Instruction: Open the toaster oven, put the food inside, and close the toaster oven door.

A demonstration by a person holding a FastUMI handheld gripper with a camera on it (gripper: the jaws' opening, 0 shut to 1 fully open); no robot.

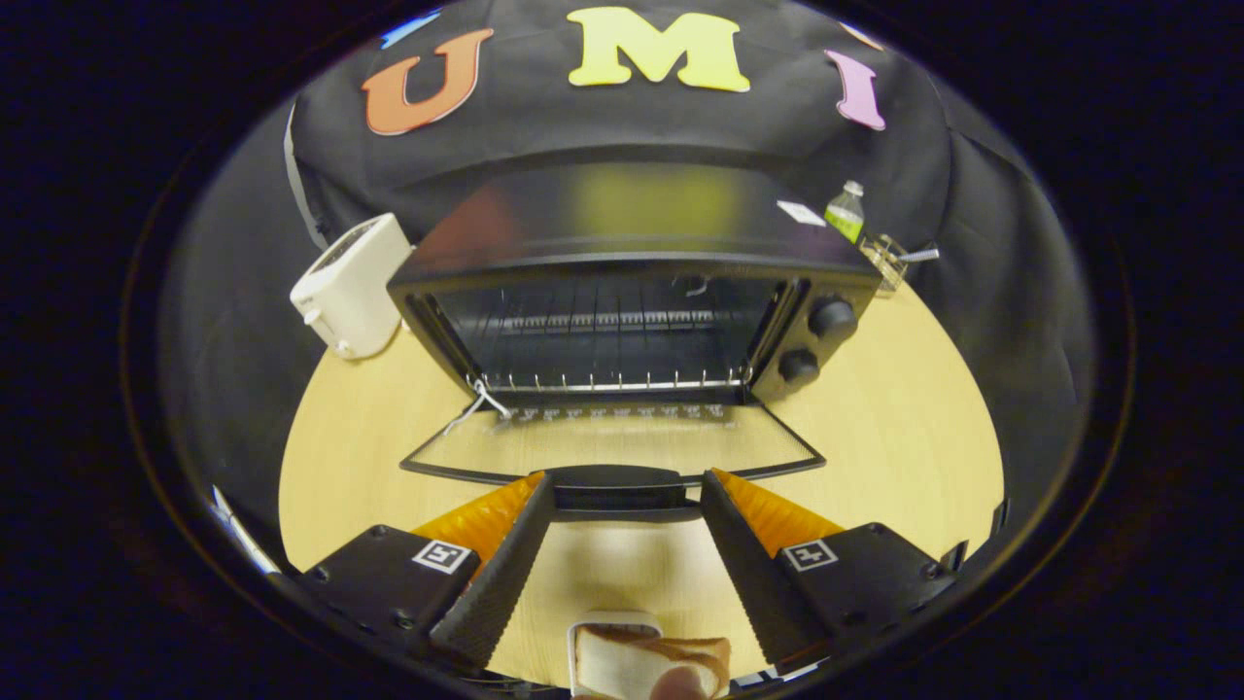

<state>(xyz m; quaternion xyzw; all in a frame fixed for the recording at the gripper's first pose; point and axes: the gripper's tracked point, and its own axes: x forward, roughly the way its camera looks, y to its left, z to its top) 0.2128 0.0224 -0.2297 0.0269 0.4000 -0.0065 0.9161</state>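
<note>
Facing the spread tongs [622,486], the toaster oven [632,282] gapes open.

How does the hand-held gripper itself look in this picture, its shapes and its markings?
The hand-held gripper has two long wedge-shaped fingers with ridged inner faces that taper toward the tips. Each finger sits on a blocky black mount with visible screws and a small square black-and-white marker. The fingers stand apart, open.

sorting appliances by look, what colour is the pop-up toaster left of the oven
White pop-up toaster, clearest in the gripper view.
</note>
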